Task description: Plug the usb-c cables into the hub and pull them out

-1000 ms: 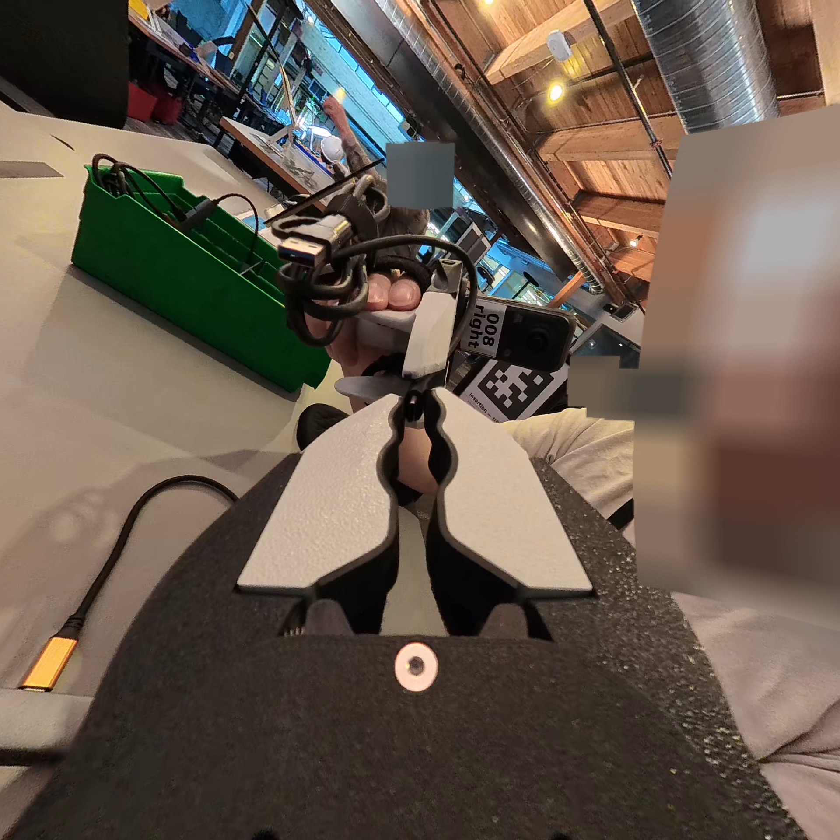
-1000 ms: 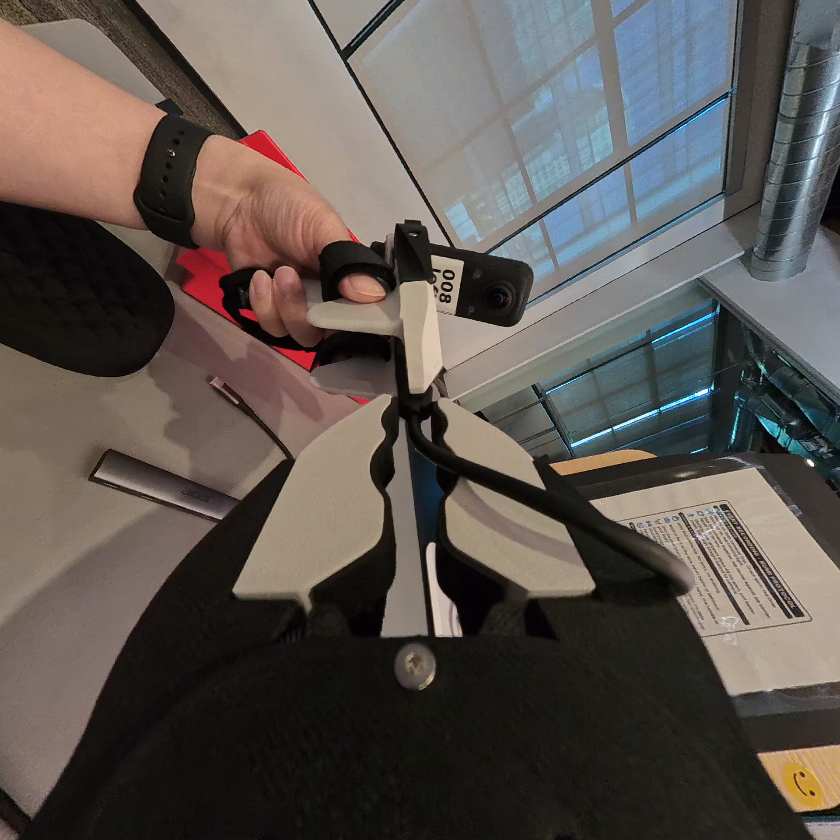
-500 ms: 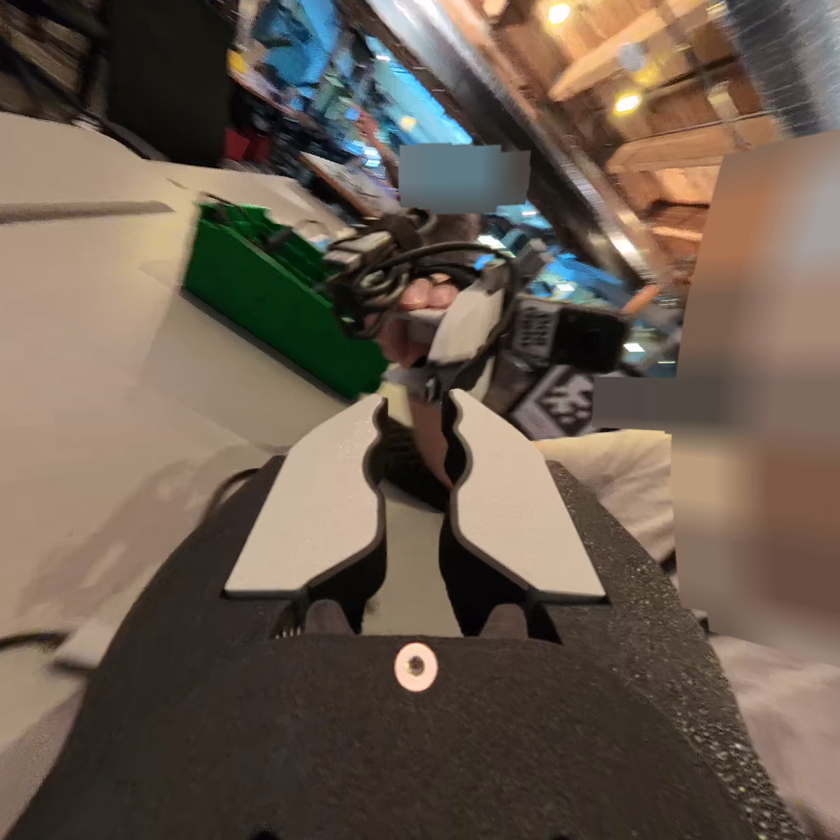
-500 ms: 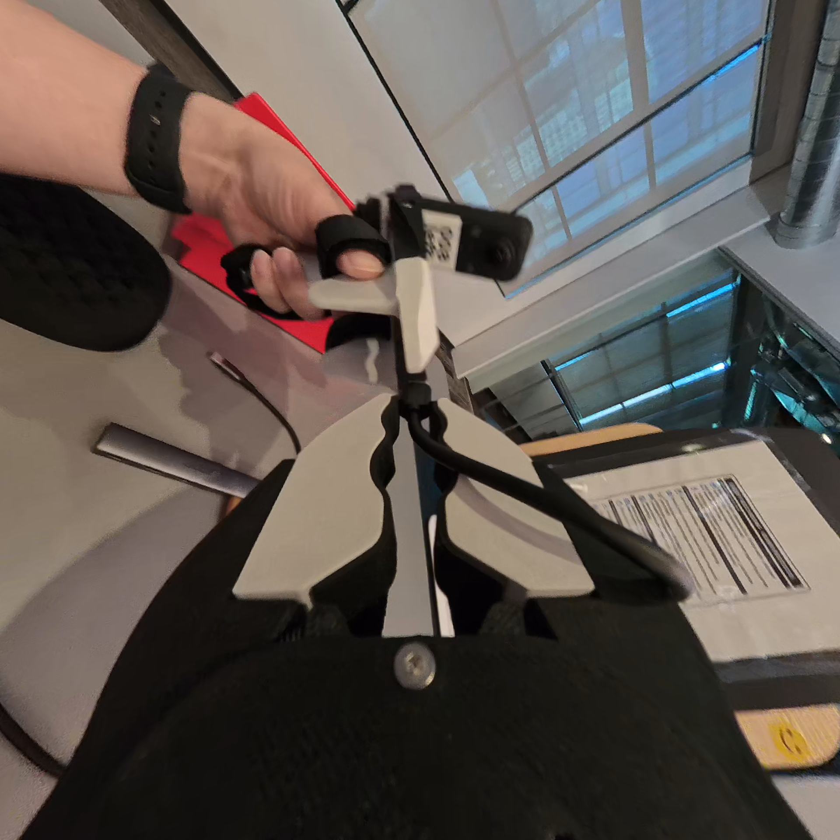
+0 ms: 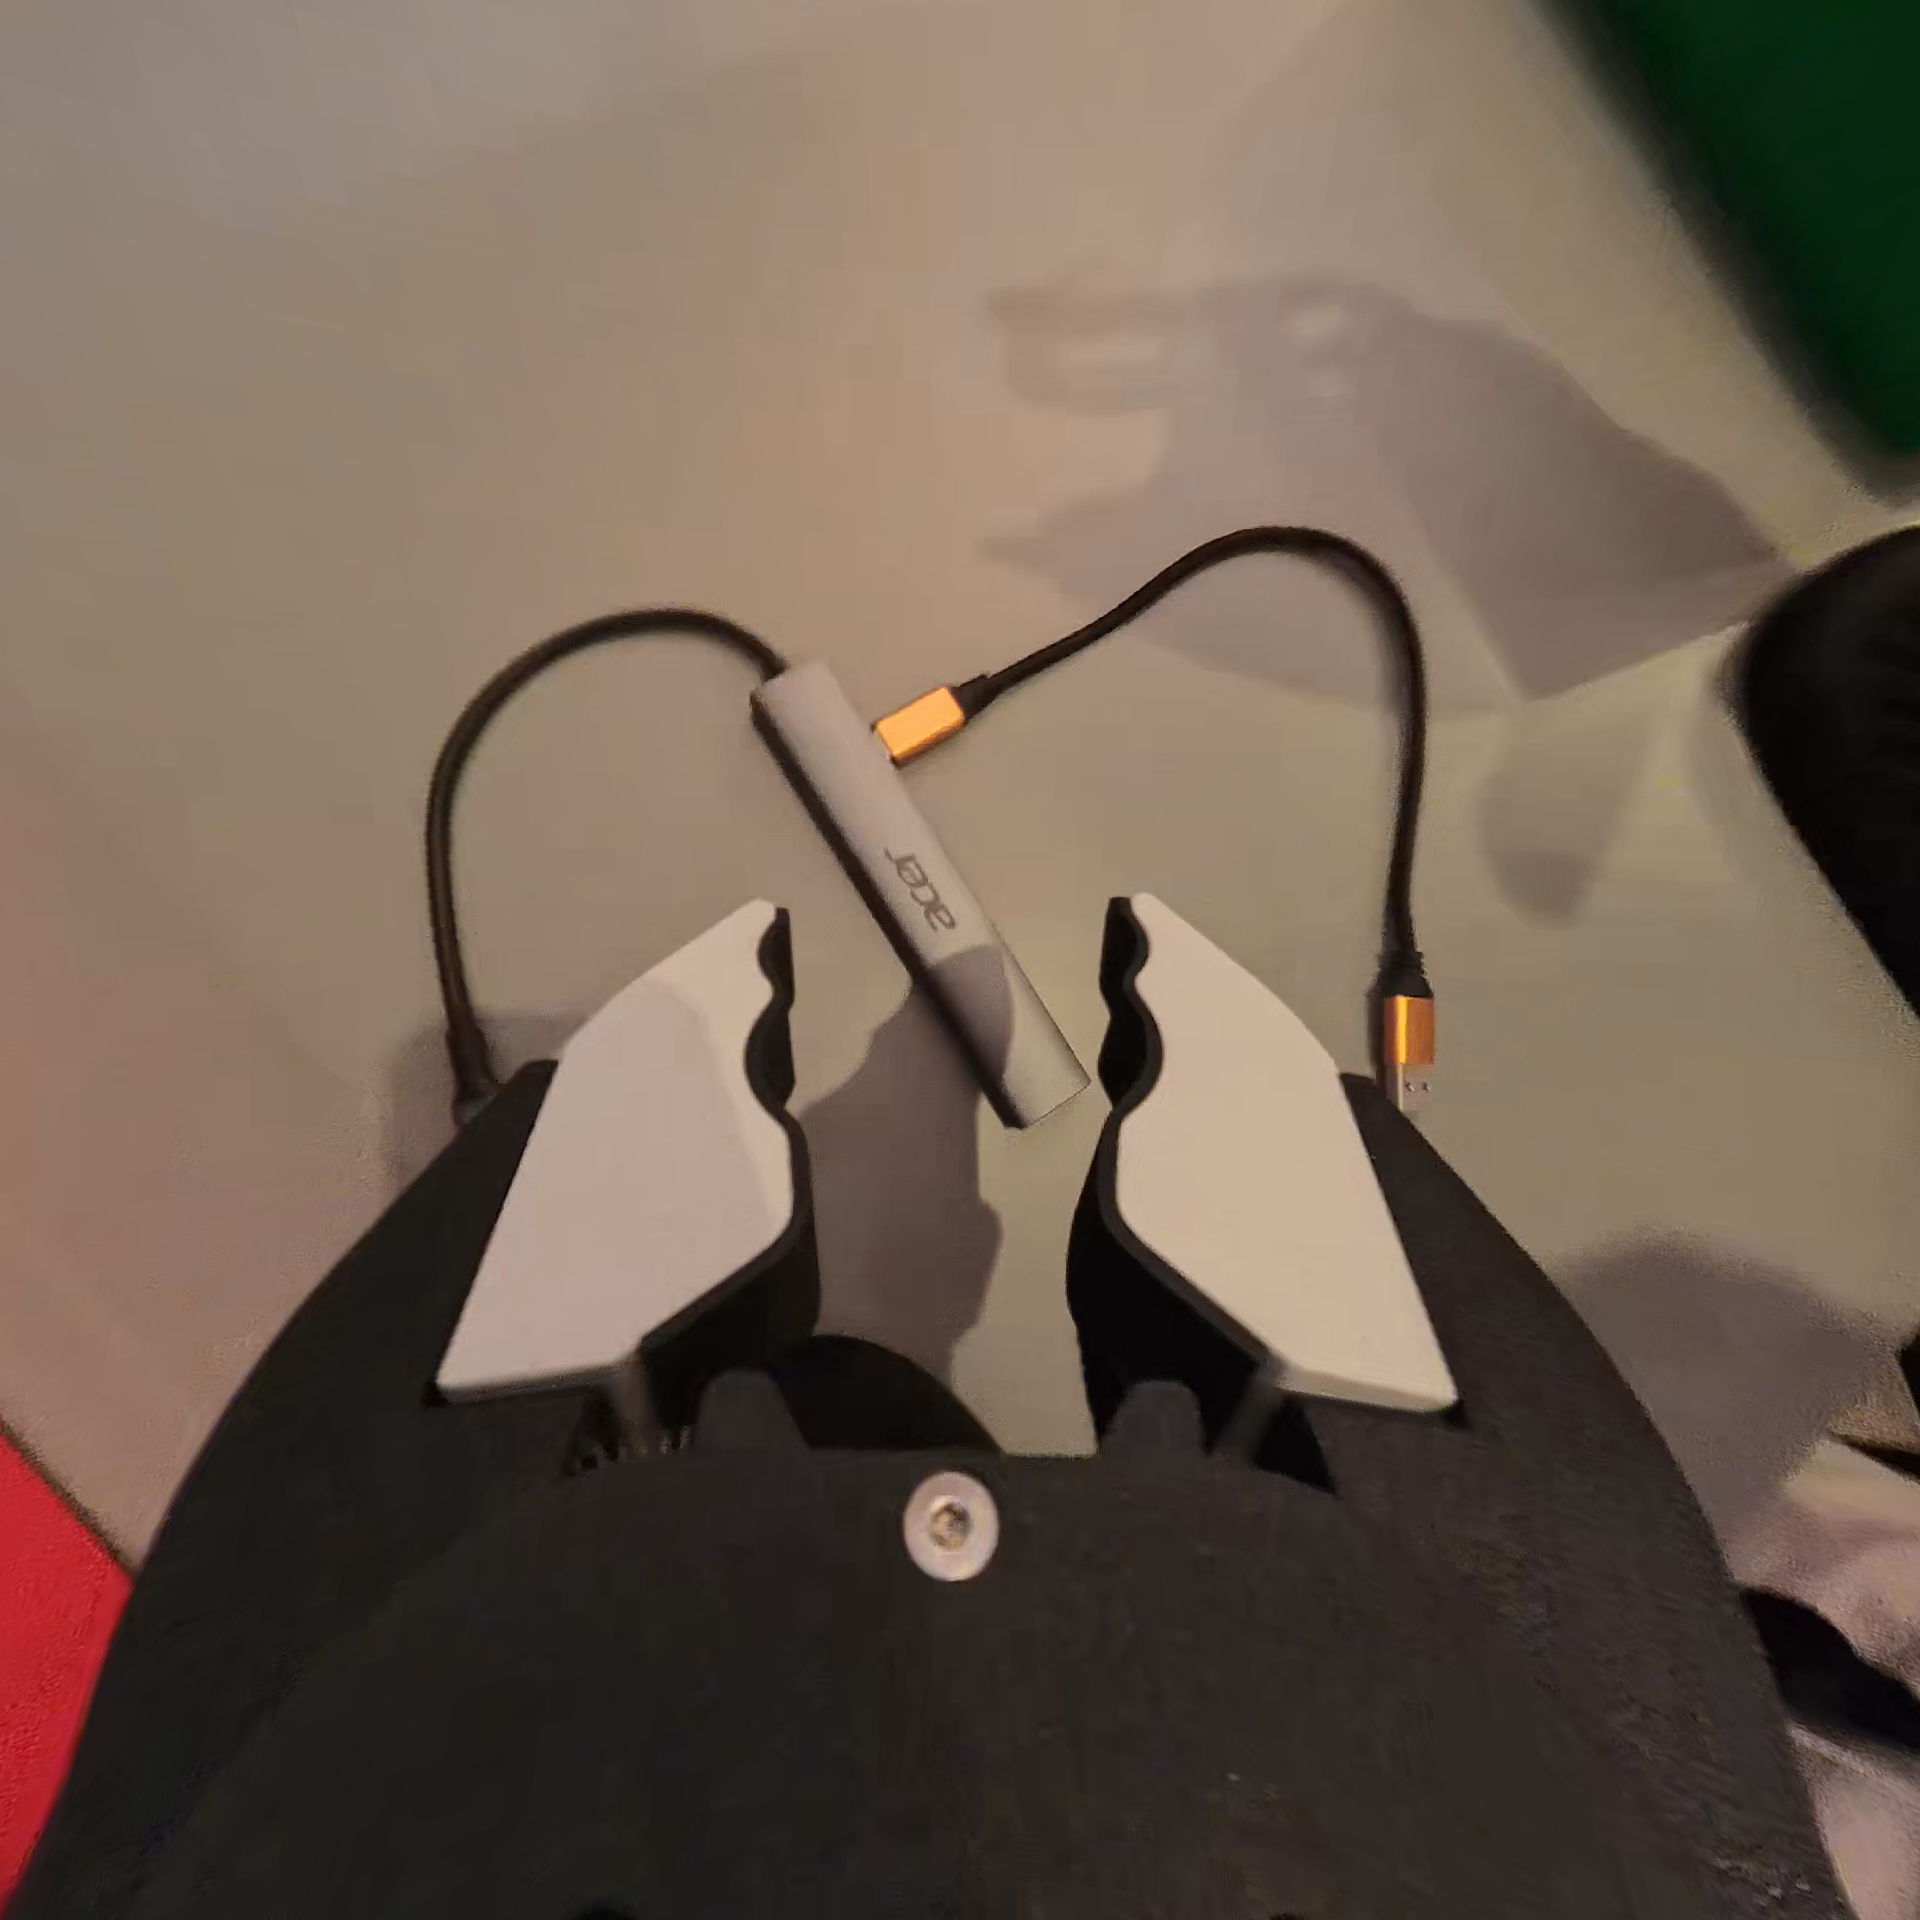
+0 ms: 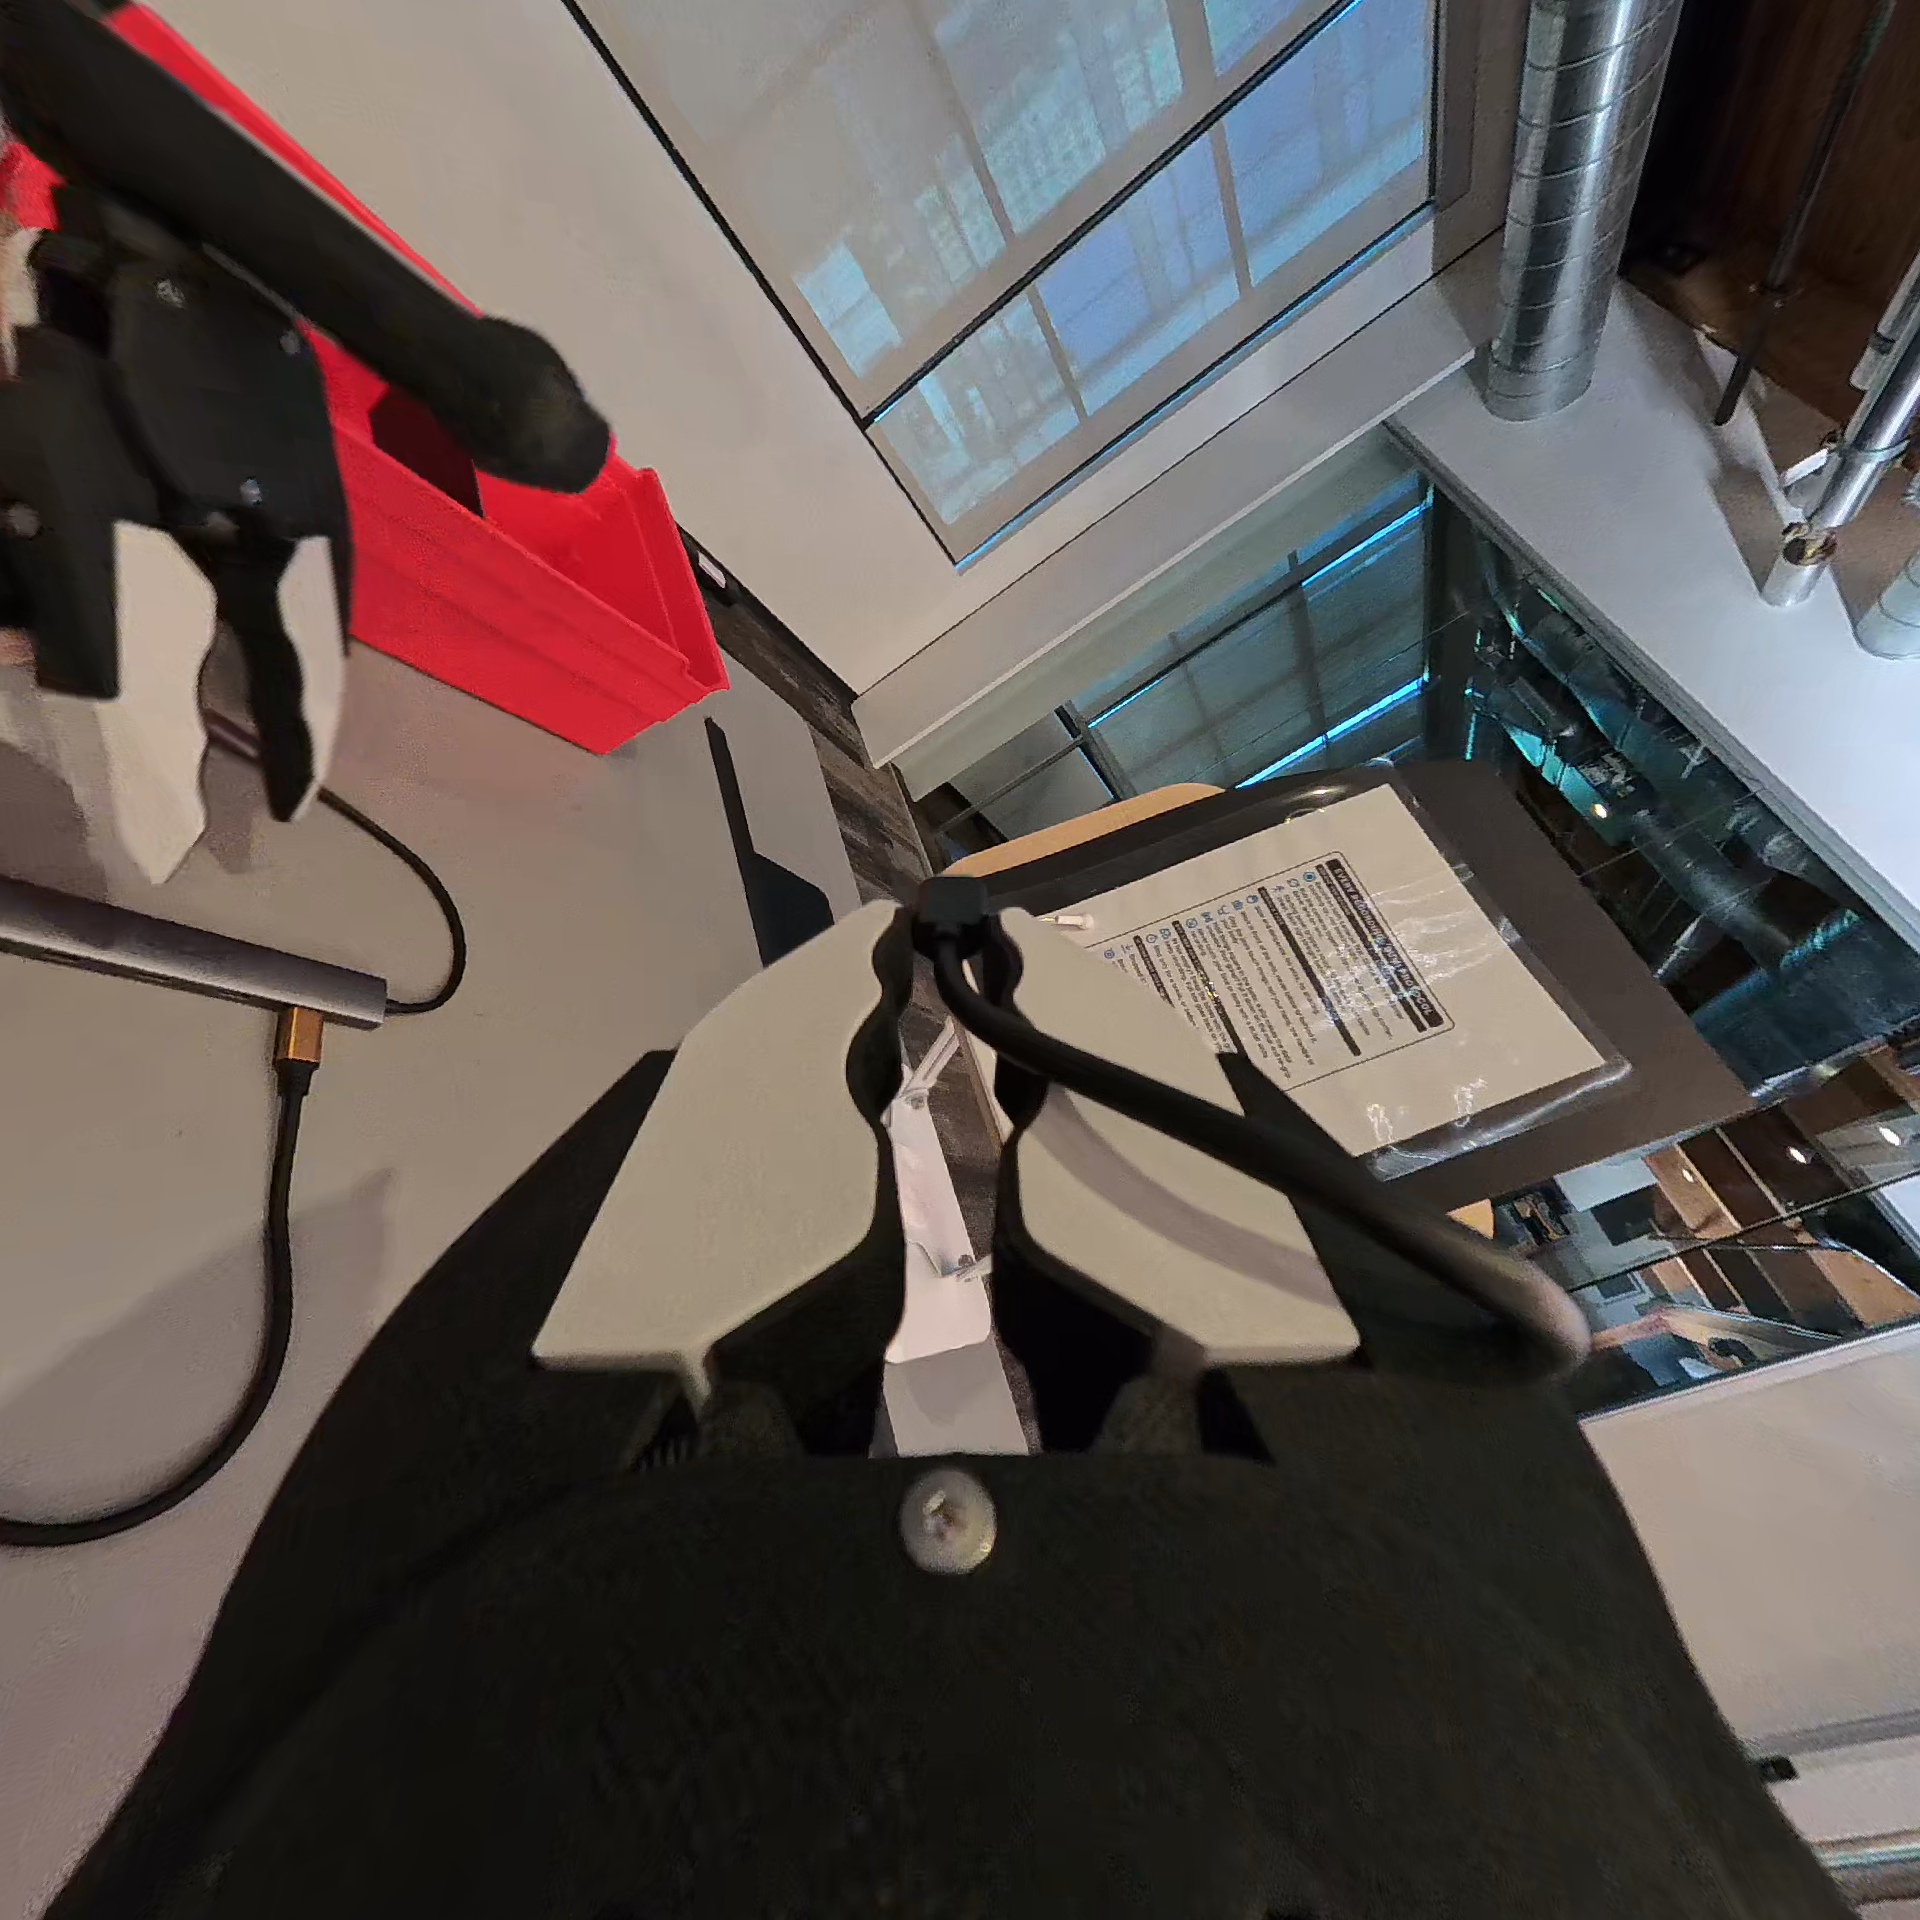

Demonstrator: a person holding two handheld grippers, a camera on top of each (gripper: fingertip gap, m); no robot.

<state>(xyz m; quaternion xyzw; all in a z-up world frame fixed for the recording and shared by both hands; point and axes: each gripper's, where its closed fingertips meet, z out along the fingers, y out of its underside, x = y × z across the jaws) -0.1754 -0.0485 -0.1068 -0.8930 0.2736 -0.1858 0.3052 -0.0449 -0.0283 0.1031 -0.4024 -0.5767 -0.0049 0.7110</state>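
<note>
A slim grey hub (image 5: pixel 914 904) lies on the grey table, and its own black lead (image 5: pixel 447 831) curls off to the left. A black braided cable (image 5: pixel 1392 727) has one orange plug (image 5: pixel 920 724) against the hub's side and its other orange plug (image 5: pixel 1405 1029) loose on the table. My left gripper (image 5: pixel 940 925) is open wide, with the hub's near end between its fingers. My right gripper (image 6: pixel 948 920) is shut on a black cable plug (image 6: pixel 951 902), held in the air. The left gripper (image 6: pixel 223 821) and the hub (image 6: pixel 187 956) also show in the right wrist view.
A red bin (image 6: pixel 520 582) stands behind the hub at the table's far edge. A green bin (image 5: pixel 1849 208) is at the top right of the left wrist view. A black rounded object (image 5: pixel 1849 748) sits to the right of the braided cable. The grippers' ends are close to 25 centimetres from one another. My left gripper's tips are some 25 centimetres from the black rounded object (image 5: pixel 1849 748).
My left gripper has swung down from facing the right gripper to the table and opened wide around the hub. My right gripper still holds the black cable plug.
</note>
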